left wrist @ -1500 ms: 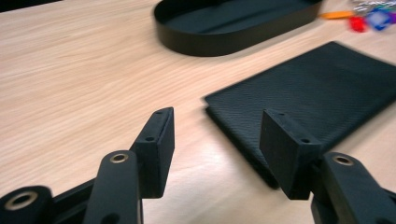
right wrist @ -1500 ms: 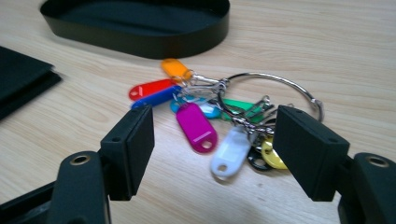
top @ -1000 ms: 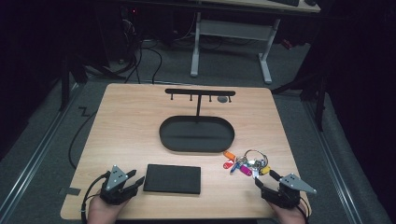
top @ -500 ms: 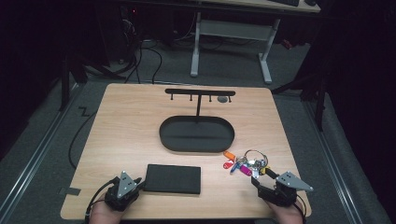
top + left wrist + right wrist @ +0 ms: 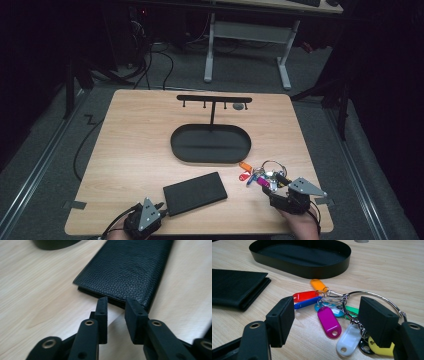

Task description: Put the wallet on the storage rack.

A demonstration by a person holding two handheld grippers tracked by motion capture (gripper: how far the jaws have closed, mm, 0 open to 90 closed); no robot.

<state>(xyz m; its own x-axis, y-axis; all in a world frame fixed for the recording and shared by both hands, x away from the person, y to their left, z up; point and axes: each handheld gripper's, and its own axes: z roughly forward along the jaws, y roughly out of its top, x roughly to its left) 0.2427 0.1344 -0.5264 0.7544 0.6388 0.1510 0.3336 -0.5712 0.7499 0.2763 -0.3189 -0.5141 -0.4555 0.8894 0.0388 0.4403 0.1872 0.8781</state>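
The flat black grained-leather wallet point(image 5: 130, 267), judged light, limp and grippy, is best pinched at its near folded edge, just ahead of the left gripper's point(image 5: 116, 302) narrowly parted, lately opening, empty jaws.

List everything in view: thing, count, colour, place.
table: one, light wood, centre of the high view.
oval tray: one, black, mid-table.
hook stand: one, black, rising behind the tray.
wallet: one, black leather, near edge, turned askew.
key ring with tags: one bunch; orange, red, blue, magenta, white, green, yellow tags; near edge, to the right of the wallet.
desk frame: one, white, on the floor beyond the table.
left gripper: black, jaws just reopened a little, tips at the wallet's end.
right gripper: black, jaws wide, either side of the tags.
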